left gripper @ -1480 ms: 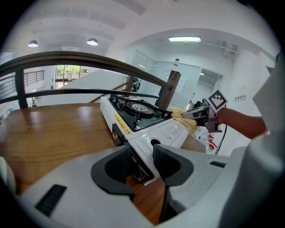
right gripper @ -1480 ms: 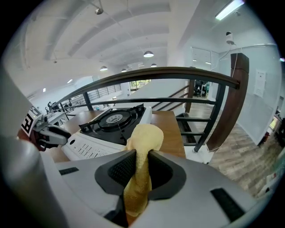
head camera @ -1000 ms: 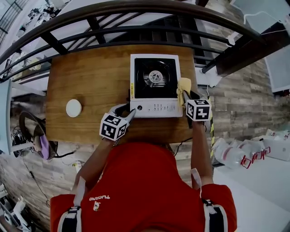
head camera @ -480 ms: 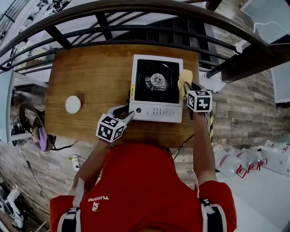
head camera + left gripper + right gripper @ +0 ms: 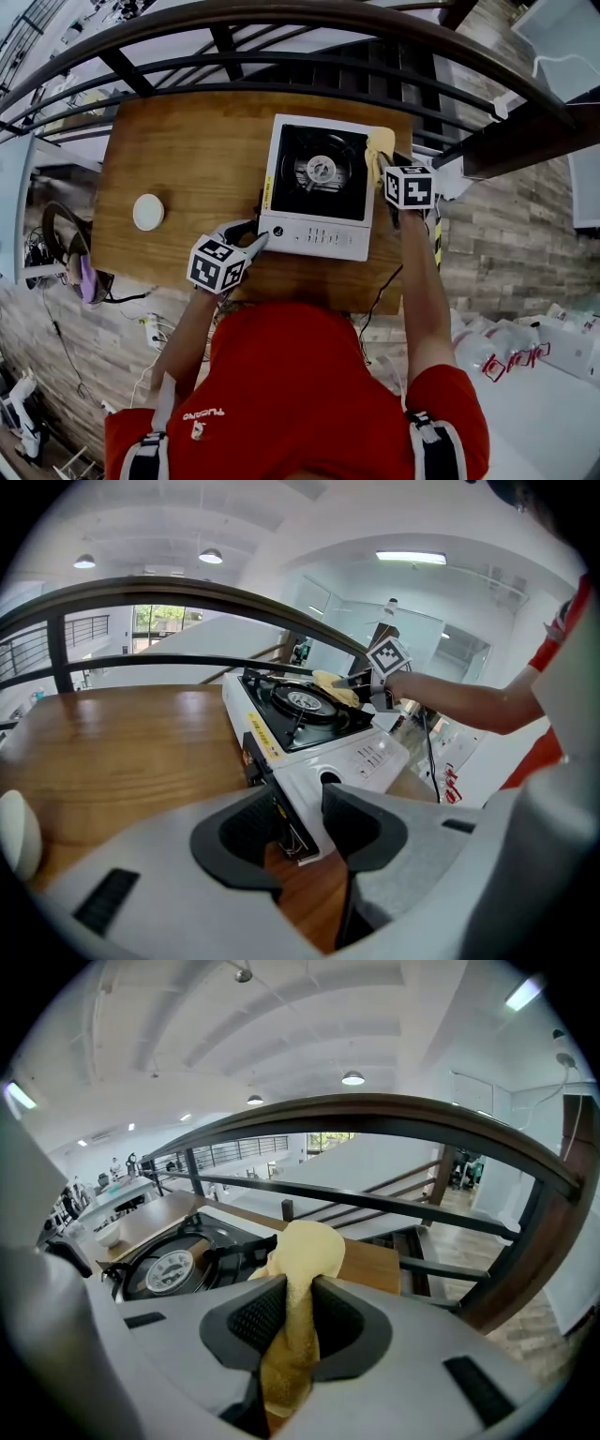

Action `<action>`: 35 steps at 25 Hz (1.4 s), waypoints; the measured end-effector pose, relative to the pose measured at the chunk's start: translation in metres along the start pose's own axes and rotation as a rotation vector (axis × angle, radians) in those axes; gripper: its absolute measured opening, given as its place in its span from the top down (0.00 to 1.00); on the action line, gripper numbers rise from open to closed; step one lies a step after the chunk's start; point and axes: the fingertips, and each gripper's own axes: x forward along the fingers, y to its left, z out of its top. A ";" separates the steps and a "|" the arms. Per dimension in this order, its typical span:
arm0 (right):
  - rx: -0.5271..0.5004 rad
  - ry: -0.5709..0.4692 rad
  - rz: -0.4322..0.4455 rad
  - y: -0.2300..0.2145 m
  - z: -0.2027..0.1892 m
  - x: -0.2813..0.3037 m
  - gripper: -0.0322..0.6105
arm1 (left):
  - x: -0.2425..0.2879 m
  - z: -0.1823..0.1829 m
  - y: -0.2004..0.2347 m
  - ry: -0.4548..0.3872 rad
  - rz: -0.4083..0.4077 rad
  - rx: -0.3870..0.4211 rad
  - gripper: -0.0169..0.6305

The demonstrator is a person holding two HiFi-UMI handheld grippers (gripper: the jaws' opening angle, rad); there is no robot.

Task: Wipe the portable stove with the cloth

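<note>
Head view takes in a wooden table (image 5: 178, 169) set against a dark railing, with the stove (image 5: 314, 239) on its right half and its white control panel facing the person. The yellow cloth (image 5: 379, 150) sits bunched on the stove's far right edge, just beside the black burner well. The right gripper (image 5: 384, 171) is clamped on the cloth, a rounded tuft standing out past the jaws and a tail hanging below them. The left gripper (image 5: 300, 827) has its jaws on either side of the stove's near left corner and appears to be pinching it to steady the stove. A small white dish (image 5: 148, 212) lies well apart at the table's left.

To wipe well, I'd judge the tuft should be pressed flat on the white rim and drawn along it in long strokes. The hard jaw tips should stay off the metal, and the left hold should stay firm so the light stove doesn't skid.
</note>
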 end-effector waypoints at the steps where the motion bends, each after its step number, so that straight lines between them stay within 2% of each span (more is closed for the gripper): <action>1: -0.010 0.004 0.000 -0.002 0.002 0.003 0.81 | 0.000 -0.001 0.000 -0.002 -0.001 -0.002 0.72; 6: -0.047 0.008 -0.007 -0.010 0.017 0.015 0.81 | -0.003 0.000 -0.001 -0.009 -0.004 -0.008 0.72; 15: -0.175 0.016 0.011 -0.028 0.040 0.041 0.81 | -0.002 0.001 -0.001 -0.008 -0.007 -0.007 0.73; 28: -0.485 0.136 0.187 -0.022 0.058 0.065 0.81 | -0.001 0.001 -0.002 -0.003 -0.020 -0.010 0.72; 35: -0.654 0.172 0.311 0.007 0.067 0.076 0.81 | -0.002 0.001 -0.002 -0.004 -0.032 -0.013 0.72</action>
